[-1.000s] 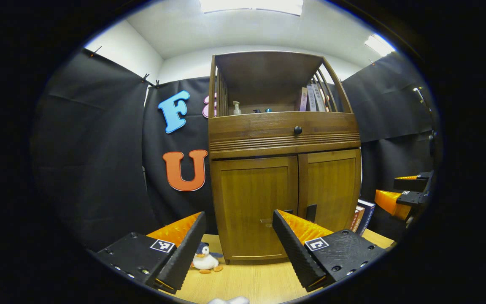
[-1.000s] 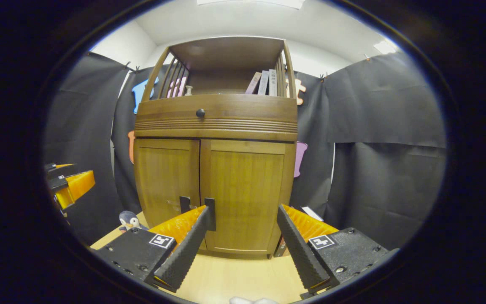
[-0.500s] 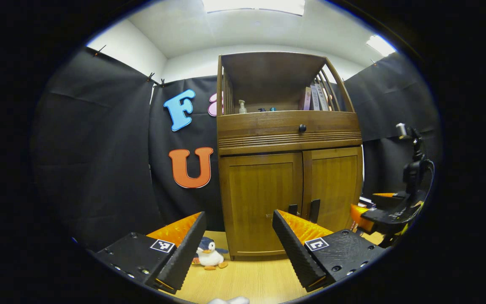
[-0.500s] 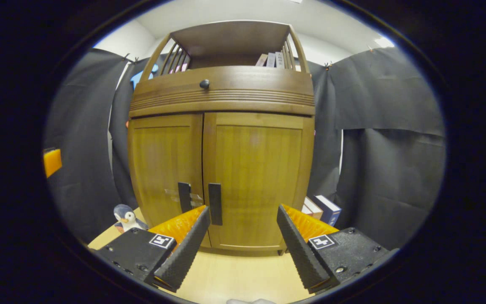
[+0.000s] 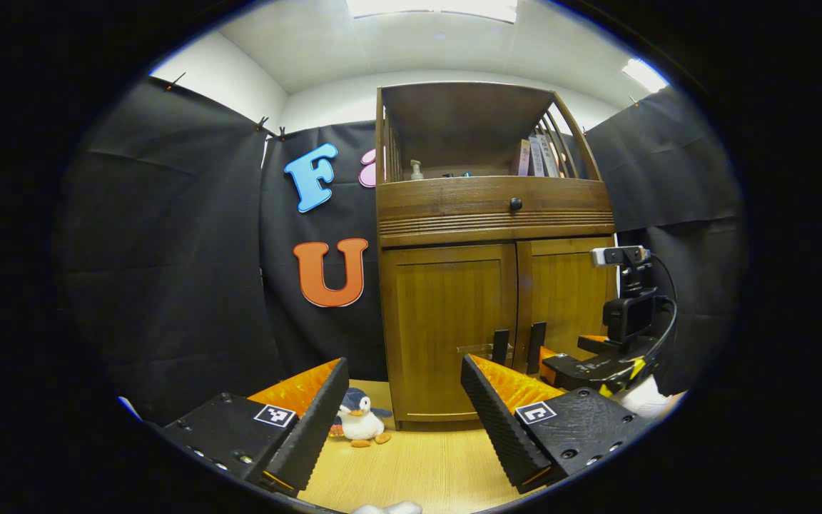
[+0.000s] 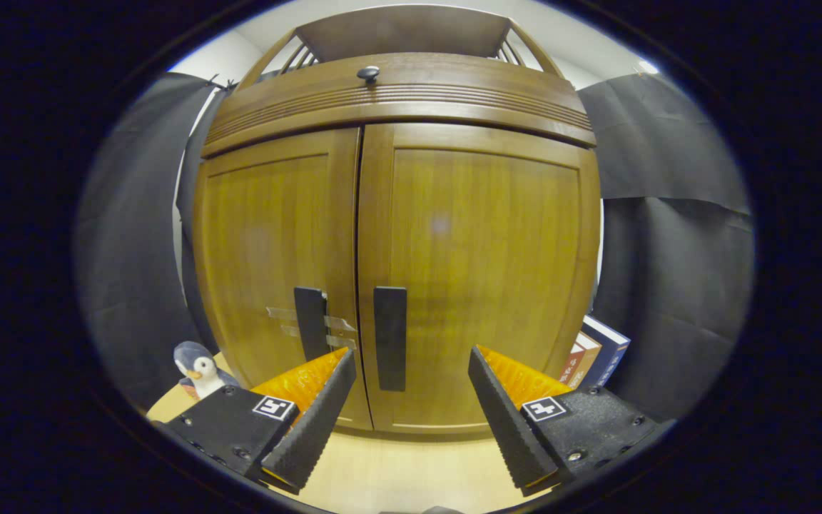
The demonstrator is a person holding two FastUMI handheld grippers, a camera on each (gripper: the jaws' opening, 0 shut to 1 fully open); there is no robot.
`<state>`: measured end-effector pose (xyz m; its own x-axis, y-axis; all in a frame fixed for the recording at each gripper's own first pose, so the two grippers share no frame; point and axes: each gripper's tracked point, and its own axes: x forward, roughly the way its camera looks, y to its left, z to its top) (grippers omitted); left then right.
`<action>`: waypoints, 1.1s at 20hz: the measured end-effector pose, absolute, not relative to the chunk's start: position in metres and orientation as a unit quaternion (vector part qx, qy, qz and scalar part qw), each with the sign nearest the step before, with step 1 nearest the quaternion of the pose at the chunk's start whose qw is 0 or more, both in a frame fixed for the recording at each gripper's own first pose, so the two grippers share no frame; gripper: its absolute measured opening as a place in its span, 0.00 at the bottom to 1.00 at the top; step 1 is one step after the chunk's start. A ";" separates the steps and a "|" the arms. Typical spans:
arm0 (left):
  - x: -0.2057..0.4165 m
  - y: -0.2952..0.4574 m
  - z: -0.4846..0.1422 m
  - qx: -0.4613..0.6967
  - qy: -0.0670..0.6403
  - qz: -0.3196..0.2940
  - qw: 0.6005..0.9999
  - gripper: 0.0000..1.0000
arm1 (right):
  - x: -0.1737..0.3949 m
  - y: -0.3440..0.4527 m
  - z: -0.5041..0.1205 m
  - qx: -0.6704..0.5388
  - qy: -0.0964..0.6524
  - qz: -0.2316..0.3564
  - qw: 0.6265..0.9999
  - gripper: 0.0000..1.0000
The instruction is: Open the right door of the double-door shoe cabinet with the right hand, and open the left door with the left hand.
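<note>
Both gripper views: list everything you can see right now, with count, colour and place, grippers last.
Brown wooden double-door shoe cabinet: one, on the table, both doors shut.
Black bar door handles: two, either side of the centre seam.
Round black drawer knob: one, above the doors.
Upright books: several, top shelf, right.
Pump bottle: one, pale, top shelf, left.
Stuffed penguin toy: one, white and dark blue, left of cabinet.
Leaning books: a few, red and blue, right of cabinet.
Light wooden table: one.
Left gripper: fingers open, back from cabinet.
Right gripper: fingers open, before the right handle.
</note>
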<state>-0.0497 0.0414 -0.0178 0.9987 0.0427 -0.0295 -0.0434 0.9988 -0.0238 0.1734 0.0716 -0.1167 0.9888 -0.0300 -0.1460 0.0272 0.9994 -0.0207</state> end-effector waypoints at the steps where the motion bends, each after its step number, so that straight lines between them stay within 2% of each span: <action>1: -0.050 0.043 -0.020 -0.014 0.016 0.022 1.000 0.96 | 0.181 0.074 -0.122 -0.009 0.076 -0.014 0.997 1.00; 5: -0.053 0.054 -0.020 -0.019 0.015 0.035 0.999 0.96 | 0.218 0.080 -0.133 -0.012 0.084 -0.023 0.996 0.99; 11: -0.052 0.061 -0.027 -0.025 0.024 0.042 0.999 0.96 | 0.250 0.081 -0.140 -0.012 0.095 -0.026 0.995 0.88; 15: -0.050 0.068 -0.027 -0.027 0.027 0.046 0.998 0.96 | 0.254 0.092 -0.138 -0.011 0.094 -0.008 0.995 0.70; 17: -0.050 0.072 -0.028 -0.027 0.029 0.049 0.998 0.96 | 0.253 0.091 -0.138 -0.015 0.093 -0.015 0.995 0.55; 20: -0.051 0.076 -0.029 -0.030 0.029 0.051 0.998 0.96 | 0.256 0.088 -0.141 -0.006 0.095 -0.014 0.995 0.39; 22: -0.051 0.077 -0.030 -0.032 0.031 0.050 0.998 0.96 | 0.255 0.086 -0.140 -0.013 0.101 -0.014 0.995 0.36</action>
